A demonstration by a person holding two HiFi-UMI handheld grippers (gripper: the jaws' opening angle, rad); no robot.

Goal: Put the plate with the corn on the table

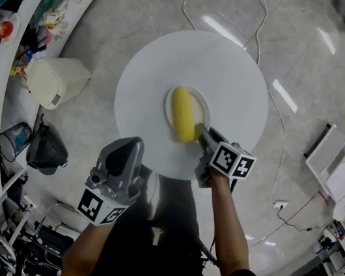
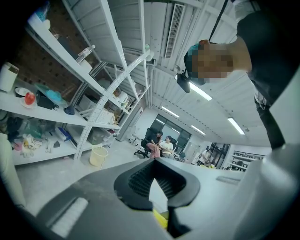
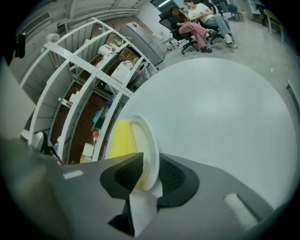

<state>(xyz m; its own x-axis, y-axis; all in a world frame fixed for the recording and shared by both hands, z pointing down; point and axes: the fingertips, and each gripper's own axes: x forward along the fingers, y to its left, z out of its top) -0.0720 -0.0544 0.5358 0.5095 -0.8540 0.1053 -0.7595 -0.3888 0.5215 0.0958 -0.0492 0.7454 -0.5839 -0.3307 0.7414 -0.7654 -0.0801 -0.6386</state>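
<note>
Smooth round white table (image 1: 236, 79) bears a shallow plate (image 1: 168, 103) with oblong yellow corn (image 1: 183, 113); right gripper (image 3: 145, 161) released, ribbed pads (image 3: 124, 176) straddling its near rim (left gripper (image 1: 133, 144) clenched, empty).

The corn (image 1: 183, 113) is bright yellow on a cream-white plate (image 1: 205, 110). The round bench (image 1: 174, 55) is plain white. The left tongs (image 1: 133, 144) and right tongs (image 1: 198, 132) are grey with black ribbed pads (image 3: 173, 176). Their cubes (image 1: 233, 161) are white with black square markers. The floor (image 1: 112, 31) is glossy grey.
</note>
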